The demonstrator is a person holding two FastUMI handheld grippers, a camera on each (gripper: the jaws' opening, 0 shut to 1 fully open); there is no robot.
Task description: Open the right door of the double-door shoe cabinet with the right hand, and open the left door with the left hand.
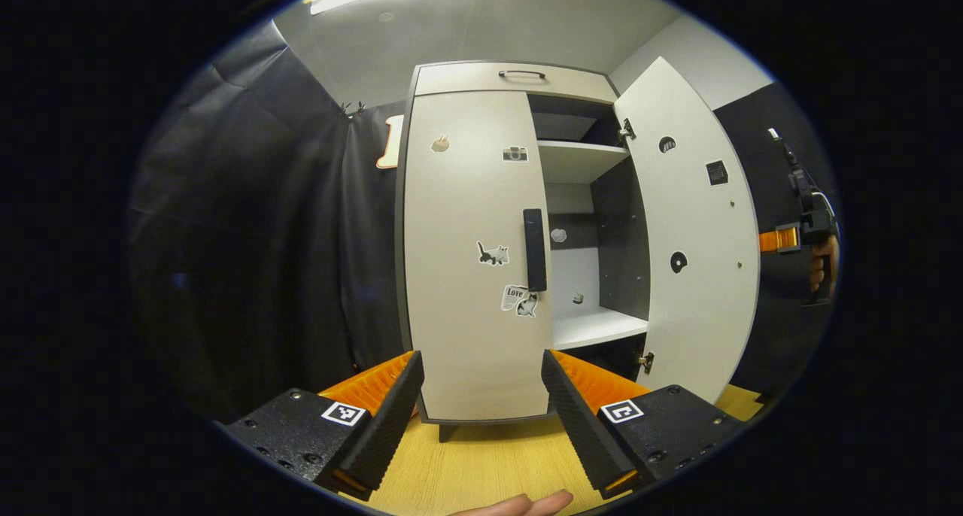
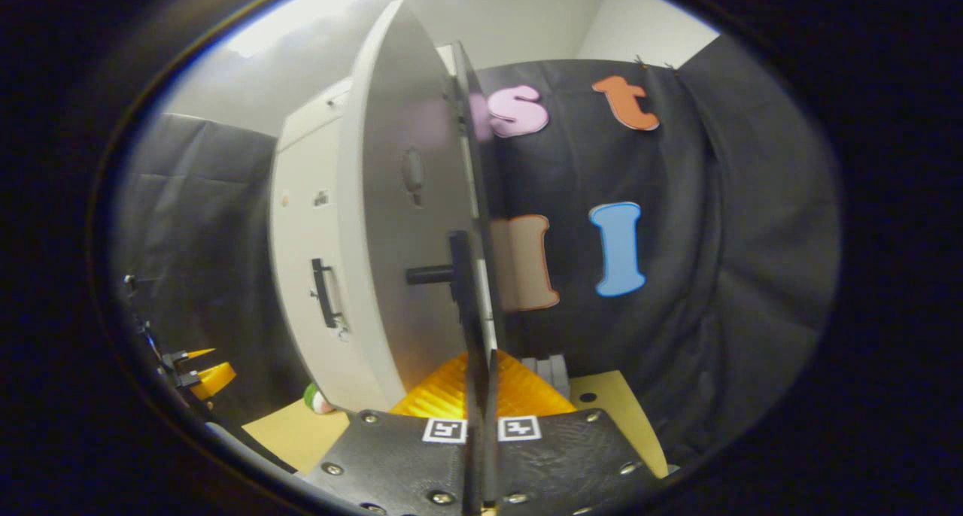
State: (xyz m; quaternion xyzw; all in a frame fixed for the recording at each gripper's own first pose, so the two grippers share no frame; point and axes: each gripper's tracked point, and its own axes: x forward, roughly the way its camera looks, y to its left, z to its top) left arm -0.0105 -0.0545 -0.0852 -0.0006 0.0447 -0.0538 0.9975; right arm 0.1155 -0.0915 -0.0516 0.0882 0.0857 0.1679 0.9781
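Note:
The pale shoe cabinet (image 1: 519, 83) stands straight ahead in the left gripper view. Its left door (image 1: 466, 260) is closed, with a black vertical handle (image 1: 534, 249) at its inner edge. My left gripper (image 1: 479, 354) is open, low in front of that door and short of it. The right door (image 1: 696, 238) is swung wide open. A hand holds my right gripper (image 1: 775, 240) at that door's free edge. In the right gripper view the right door (image 2: 391, 223) is seen edge-on, and my right gripper (image 2: 481, 362) has its fingers together on the door's thin black handle (image 2: 459, 275).
Inside the cabinet are white shelves (image 1: 579, 155) and a small object (image 1: 578, 298) on the lower one. It stands on a light wooden surface (image 1: 481, 463). Black cloth (image 1: 263, 238) hangs to its left and behind the open door. A small round thing (image 2: 317, 399) lies by the base.

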